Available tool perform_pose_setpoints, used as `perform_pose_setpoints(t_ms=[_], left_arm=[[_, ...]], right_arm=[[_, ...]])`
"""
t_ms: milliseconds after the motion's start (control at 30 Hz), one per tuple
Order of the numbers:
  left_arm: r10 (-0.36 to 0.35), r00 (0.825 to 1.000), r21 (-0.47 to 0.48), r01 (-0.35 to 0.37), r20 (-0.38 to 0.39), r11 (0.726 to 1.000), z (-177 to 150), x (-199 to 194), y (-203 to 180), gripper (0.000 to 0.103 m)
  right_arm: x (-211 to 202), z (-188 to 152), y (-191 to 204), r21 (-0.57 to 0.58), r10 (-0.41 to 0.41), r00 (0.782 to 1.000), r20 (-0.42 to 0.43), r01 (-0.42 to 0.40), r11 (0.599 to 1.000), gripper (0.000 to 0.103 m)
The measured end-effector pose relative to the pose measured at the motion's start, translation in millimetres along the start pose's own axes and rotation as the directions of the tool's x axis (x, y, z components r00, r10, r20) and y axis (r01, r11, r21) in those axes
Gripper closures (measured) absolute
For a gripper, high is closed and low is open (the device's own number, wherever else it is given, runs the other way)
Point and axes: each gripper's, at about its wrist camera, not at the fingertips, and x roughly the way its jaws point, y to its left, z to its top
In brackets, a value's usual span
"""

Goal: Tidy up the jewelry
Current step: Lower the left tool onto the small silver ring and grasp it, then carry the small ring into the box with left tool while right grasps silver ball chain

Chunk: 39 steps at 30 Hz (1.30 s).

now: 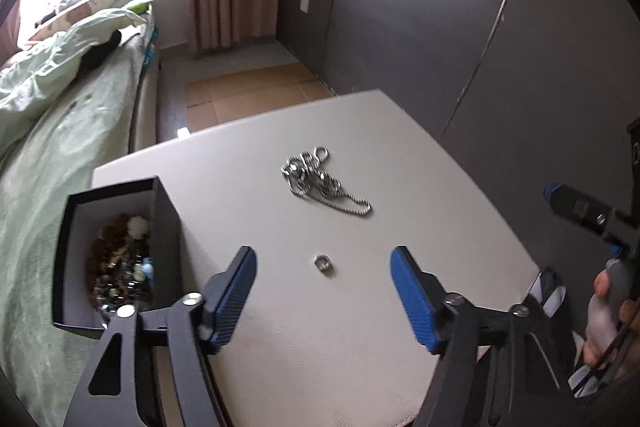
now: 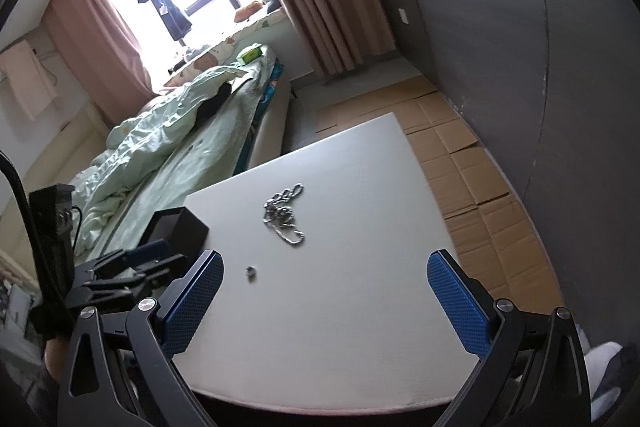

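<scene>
Small silver metal ring [image 1: 323,263] lies flat on white tabletop [image 1: 420,155], loose, near the front edge, centred just ahead of left gripper [image 1: 323,269], jaws spread wide, holding nothing. No long axis, so approach angle is free. Right gripper [image 2: 325,279] also spread and empty, ring off toward its left finger, so left is nearer imo. Tangled silver bead chain [image 1: 322,179] sits mid-table beyond. Black open-top box of mixed beads [image 1: 116,251] at left edge, prob the drop spot.
</scene>
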Motion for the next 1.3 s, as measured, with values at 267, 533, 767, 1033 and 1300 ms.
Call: perform_pose_setpoints(t_ms=[267,533,767,1033,1300], left_arm=[[0.008,0.997,0.031,-0.006,-0.075,0.999,-5,35,-4,0.054],[0.023,0.992,0.044,-0.017,-0.127,0.999,-9,63,-2,0.069],[0.049,0.991,0.068,-0.041,-0.12,0.997,-6,71,-6,0.077],[0.074,0.989,0.071,-0.065,-0.131,0.995,-6,71,-6,0.09],[0.051,0.995,0.012,-0.05,-0.085,0.999,2,47,5,0.09]], right_arm=[[9,-5,-15,0.003,-0.008,1.0,-0.025,0.008,1.0,0.022],[21,-12,-28,0.012,-0.033,0.999,-0.041,0.033,0.999,0.031],[31,-11,-30,-0.001,-0.049,0.998,-0.049,0.049,0.999,0.031],[42,-13,-23,-0.016,-0.007,0.998,-0.067,0.006,1.0,0.032],[69,-7,-8,-0.038,0.058,0.989,-0.137,-0.064,0.997,0.048]])
